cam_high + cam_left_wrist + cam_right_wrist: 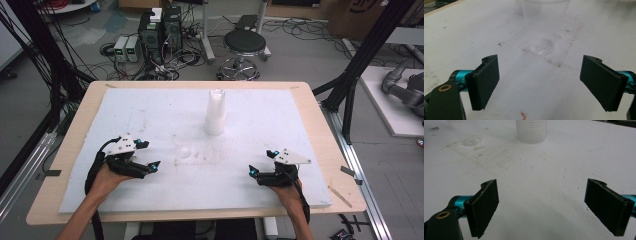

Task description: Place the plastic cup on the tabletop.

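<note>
A: Where is the clear cup (541,30)?
B: Upright on the white board (280,165), alone, ahead of the left gripper (539,85) and apart from its jaws. In the high view it is the faint one (184,150), nearer than the stack of cups (215,112) mid-board.
A: And that gripper?
B: Jaws spread wide, nothing between them.
A: The right gripper (541,207)?
B: Also wide apart and empty, low over bare board, the stack (531,131) well ahead.
</note>
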Demonstrator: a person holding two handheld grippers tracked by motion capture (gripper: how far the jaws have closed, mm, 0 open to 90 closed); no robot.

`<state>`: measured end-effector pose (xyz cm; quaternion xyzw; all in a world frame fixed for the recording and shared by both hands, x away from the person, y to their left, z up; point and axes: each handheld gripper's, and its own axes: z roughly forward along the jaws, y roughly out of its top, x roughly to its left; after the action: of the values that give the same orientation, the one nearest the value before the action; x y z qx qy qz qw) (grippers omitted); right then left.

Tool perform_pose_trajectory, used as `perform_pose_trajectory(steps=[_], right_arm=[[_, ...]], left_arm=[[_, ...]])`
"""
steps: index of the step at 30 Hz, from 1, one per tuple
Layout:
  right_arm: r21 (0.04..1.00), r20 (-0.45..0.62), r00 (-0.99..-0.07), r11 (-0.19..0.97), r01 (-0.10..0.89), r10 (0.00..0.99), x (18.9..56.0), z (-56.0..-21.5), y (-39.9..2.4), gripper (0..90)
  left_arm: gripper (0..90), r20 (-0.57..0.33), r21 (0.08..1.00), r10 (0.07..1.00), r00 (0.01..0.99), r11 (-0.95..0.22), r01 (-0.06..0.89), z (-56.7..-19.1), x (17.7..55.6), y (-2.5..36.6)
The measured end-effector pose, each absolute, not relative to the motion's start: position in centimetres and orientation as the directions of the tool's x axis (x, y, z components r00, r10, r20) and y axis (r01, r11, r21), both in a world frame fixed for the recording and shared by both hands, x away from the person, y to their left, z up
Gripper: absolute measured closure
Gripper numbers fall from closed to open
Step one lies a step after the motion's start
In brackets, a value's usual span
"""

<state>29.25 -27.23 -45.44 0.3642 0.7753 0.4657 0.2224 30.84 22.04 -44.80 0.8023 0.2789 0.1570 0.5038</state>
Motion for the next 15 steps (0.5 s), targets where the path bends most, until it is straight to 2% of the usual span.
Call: perform_pose_trajectory(steps=[5, 15], right_arm=[[0.892, -0.009, -0.635, 0.293, 0.344, 0.772, 29.1, -45.4, -27.3, 12.3], [0.909, -0.007, -0.615, 0.261, 0.325, 0.789, 28.8, -45.4, -27.6, 12.3]], left_arm=[[15.7, -0.058, 0.921, 0.618, 0.784, -0.271, 0.281, -45.5, 29.9, 22.8], [15.8, -0.055, 0.936, 0.632, 0.773, -0.237, 0.261, -46.4, 29.5, 23.0]])
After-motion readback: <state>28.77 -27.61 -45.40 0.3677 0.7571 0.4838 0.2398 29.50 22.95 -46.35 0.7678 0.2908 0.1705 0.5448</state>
